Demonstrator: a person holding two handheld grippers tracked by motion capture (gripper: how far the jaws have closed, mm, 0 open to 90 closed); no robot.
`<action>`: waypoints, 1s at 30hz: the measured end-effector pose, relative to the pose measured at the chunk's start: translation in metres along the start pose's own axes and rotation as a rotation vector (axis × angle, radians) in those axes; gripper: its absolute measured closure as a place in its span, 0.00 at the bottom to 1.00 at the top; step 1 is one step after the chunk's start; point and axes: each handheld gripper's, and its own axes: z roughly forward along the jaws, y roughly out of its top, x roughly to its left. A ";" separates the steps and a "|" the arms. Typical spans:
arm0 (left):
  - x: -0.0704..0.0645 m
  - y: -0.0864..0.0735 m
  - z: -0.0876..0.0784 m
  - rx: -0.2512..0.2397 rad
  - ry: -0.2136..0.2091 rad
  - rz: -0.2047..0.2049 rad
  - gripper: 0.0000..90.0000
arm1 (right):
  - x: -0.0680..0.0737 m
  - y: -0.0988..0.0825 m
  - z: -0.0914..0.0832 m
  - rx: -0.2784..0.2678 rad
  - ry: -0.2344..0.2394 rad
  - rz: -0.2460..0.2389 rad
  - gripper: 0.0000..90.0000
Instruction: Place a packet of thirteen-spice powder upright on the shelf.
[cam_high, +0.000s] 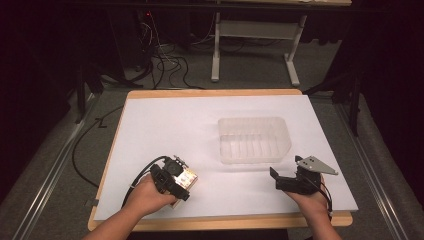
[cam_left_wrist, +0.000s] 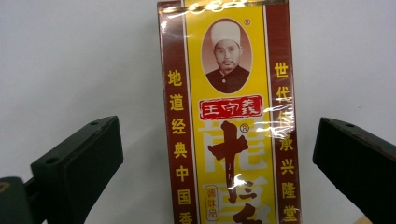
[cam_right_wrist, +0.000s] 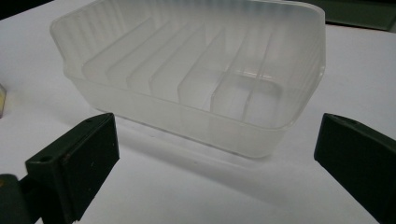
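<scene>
L gripper jaws wide apart, straddling box, no contact; box at tray's 8 o'clock. R gripper apart, idle. Risk: glossy wrap, off-centre close = box skews/slips.

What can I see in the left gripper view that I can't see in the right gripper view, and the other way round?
The left gripper view shows a red and yellow box with Chinese writing and a portrait, lying between two open black jaws with a gap on each side. The right gripper view shows a clear plastic tray with ribbed dividers, standing ahead of its own open jaws, not between them. Both share the white table and a pair of black jaws rising from the bottom.
</scene>
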 end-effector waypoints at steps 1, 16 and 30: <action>0.000 0.000 0.000 0.000 0.000 0.000 0.03 | -0.001 0.000 0.000 0.001 0.003 0.000 0.00; 0.000 0.008 0.009 0.098 -0.018 -0.025 0.17 | -0.002 0.000 -0.001 -0.012 -0.028 0.013 0.01; -0.004 0.006 0.006 0.063 -0.001 -0.010 0.36 | 0.000 0.003 -0.002 -0.025 -0.031 0.044 0.02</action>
